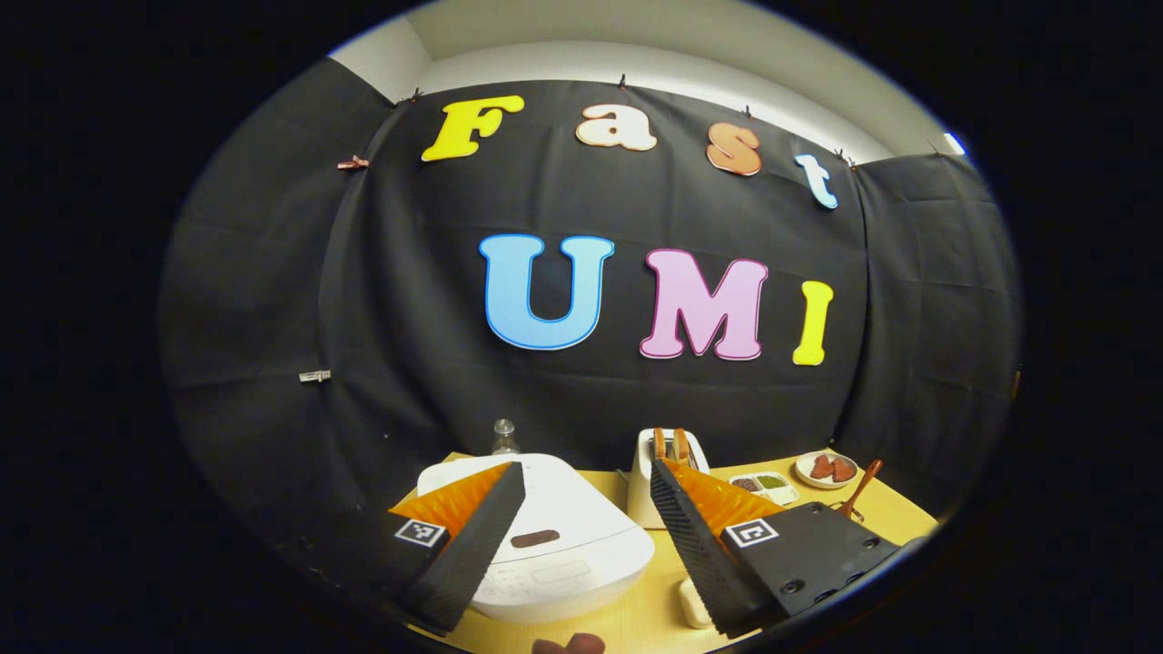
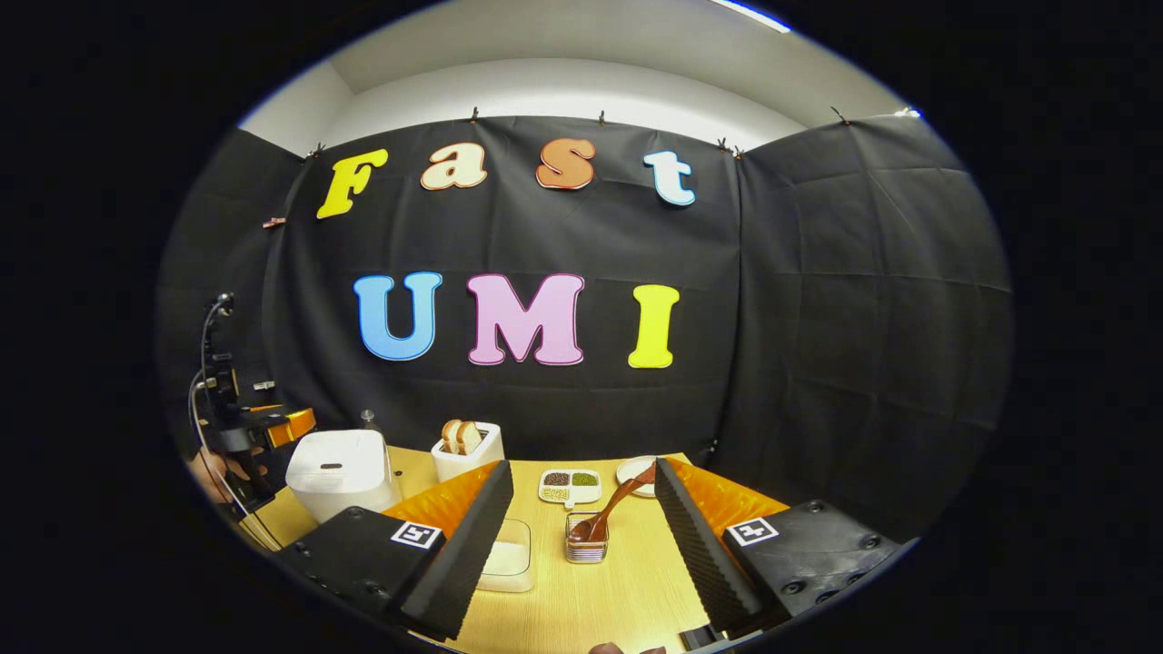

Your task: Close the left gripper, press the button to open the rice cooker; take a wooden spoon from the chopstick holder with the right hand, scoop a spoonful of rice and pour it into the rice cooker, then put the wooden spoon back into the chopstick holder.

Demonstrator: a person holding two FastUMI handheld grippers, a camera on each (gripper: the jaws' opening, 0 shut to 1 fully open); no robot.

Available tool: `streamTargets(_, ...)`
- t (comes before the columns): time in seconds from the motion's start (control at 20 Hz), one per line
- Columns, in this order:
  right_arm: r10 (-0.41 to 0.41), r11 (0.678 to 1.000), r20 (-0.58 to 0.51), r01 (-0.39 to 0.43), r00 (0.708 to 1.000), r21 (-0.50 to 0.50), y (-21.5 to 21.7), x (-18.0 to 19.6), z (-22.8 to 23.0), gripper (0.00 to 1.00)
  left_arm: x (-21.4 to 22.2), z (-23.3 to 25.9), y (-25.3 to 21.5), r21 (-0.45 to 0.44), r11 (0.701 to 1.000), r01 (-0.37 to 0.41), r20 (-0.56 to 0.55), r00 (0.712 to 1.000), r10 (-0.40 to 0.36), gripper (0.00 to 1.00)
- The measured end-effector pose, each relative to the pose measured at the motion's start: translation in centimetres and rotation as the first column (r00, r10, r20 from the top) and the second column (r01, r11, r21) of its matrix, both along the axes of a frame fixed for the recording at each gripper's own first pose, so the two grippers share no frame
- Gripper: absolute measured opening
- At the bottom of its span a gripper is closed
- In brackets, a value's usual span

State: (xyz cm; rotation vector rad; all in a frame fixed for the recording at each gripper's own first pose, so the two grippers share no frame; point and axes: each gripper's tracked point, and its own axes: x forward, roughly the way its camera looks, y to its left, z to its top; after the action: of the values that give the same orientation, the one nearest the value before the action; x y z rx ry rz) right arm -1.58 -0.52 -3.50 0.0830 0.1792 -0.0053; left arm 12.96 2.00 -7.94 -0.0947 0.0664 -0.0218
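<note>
Hovering above the pale wooden worktop (image 1: 654,599), the left gripper (image 1: 581,536) shows in the left gripper view with its fingers spread wide and nothing between them. Just beyond them sits the white rounded rice cooker (image 1: 554,536), its lid down and the dark oval button (image 1: 534,539) showing on top. Behind it stand a white toaster with two bread slices (image 1: 670,454), a small divided tray of grains (image 1: 765,485) and a white plate of brown pieces (image 1: 826,469). The brown wooden spoon (image 1: 861,489) leans up at the far right, partly hidden by a finger.

The right gripper view has the right gripper (image 2: 586,545) also wide apart and empty, aimed down the worktop. Between its fingers stands the small clear chopstick holder (image 2: 587,538) with the wooden spoon's bowl resting in it and the handle slanting up to the right. A clear shallow container (image 2: 509,556) lies just beside the left-hand finger; whether it holds rice is hard to tell. Farther left the rice cooker stands closed, with the left gripper and a person's hand (image 2: 218,472) beside it.

With the lid shut and the spoon in its holder, the scene fits either the outset or the finished job with the lid lowered again; whether any rice lies inside the cooker is hidden.
</note>
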Motion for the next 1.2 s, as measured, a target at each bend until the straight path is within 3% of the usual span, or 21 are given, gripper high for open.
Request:
streamTargets(0.7,0.018,0.999,0.065,-0.015,0.998,-0.036,1.5,1.5,1.6,0.98,-9.8,4.3,1.3,0.008,0.999,0.048,0.089,0.995,-0.048,0.96)
streamTargets(1.2,0.046,0.998,0.073,-0.042,0.996,-0.056,3.4,1.7,1.8,0.98,-11.9,4.0,1.2,-0.004,0.998,0.057,0.067,0.996,-0.056,0.96)
